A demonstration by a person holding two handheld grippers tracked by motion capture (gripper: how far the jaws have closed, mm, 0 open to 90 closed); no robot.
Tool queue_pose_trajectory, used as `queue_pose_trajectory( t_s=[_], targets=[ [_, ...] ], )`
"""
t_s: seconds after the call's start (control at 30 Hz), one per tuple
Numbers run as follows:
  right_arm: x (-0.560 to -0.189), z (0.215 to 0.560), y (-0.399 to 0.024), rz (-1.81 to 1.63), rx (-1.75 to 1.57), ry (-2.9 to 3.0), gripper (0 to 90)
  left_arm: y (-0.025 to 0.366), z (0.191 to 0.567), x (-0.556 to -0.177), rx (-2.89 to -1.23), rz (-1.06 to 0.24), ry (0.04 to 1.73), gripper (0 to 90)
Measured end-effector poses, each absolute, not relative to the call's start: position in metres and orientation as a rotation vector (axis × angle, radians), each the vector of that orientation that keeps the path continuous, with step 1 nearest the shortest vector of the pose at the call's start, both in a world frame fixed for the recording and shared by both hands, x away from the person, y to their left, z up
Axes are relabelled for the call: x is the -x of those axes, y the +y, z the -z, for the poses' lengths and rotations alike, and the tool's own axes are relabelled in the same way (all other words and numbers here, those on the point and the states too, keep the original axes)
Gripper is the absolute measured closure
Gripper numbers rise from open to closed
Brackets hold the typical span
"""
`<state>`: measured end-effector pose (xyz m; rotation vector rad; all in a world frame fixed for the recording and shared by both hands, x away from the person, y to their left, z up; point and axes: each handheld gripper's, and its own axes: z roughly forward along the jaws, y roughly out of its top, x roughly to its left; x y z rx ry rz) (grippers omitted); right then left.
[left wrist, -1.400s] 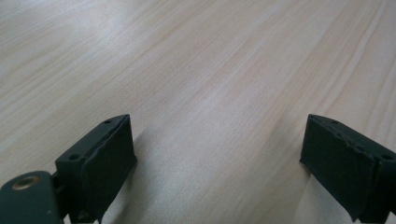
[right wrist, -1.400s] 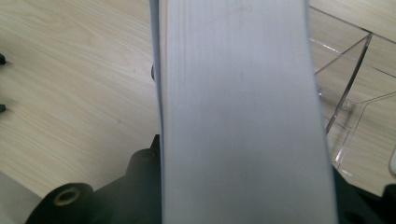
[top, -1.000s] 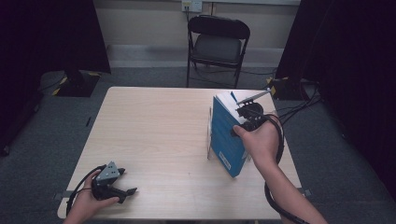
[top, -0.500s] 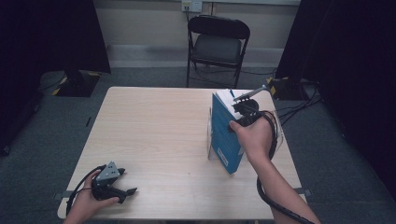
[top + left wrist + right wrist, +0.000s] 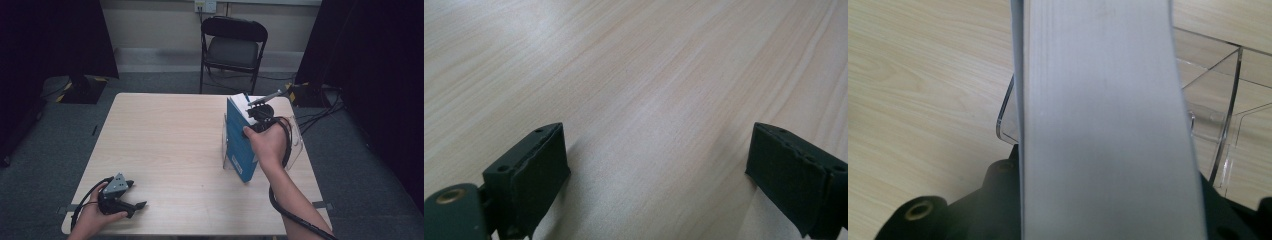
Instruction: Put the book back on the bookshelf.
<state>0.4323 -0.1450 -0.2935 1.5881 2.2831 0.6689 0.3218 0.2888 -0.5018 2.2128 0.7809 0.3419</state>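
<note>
In the high view, my left gripper (image 5: 120,197) sits in the lower left of the frame. It rests on the tabletop (image 5: 165,150), close to the near edge. My left hand (image 5: 92,217) is wrapped around it, and its black cable loops beside my hand. In the left gripper view, my two black fingers (image 5: 531,175) are spread wide apart at the bottom of the frame. Between them I see just bare wood. They hold nothing.

At the top middle of the high view, a black folding chair (image 5: 234,47) stands on the floor behind the tabletop.

Right of the middle in the high view is the blue book (image 5: 239,142). It stands up on its edge on the tabletop, leaning a little. A clear plastic stand (image 5: 296,140) sits right by it, on its right side. I cannot tell if the book is inside the stand or just beside it.

My right hand (image 5: 267,142) comes up from the bottom right of the frame and holds my right gripper (image 5: 260,116) at the top of the book. In the right gripper view, the book's grey page edge (image 5: 1103,125) runs up the middle of the frame, right between my fingers. My fingers are clamped on the book, one on each side. The clear stand shows behind it, at the right of that frame.
</note>
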Motion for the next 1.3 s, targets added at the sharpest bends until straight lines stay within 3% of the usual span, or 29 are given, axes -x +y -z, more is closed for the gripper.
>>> queue_pose_trajectory(
  t_s=[1.3],
  targets=[
    [-0.445,0.303,-0.139,-0.730,-1.538,2.181,61.3,0.288,0.502,-0.321,-2.214,-0.330,0.779,7.3]
  ],
)
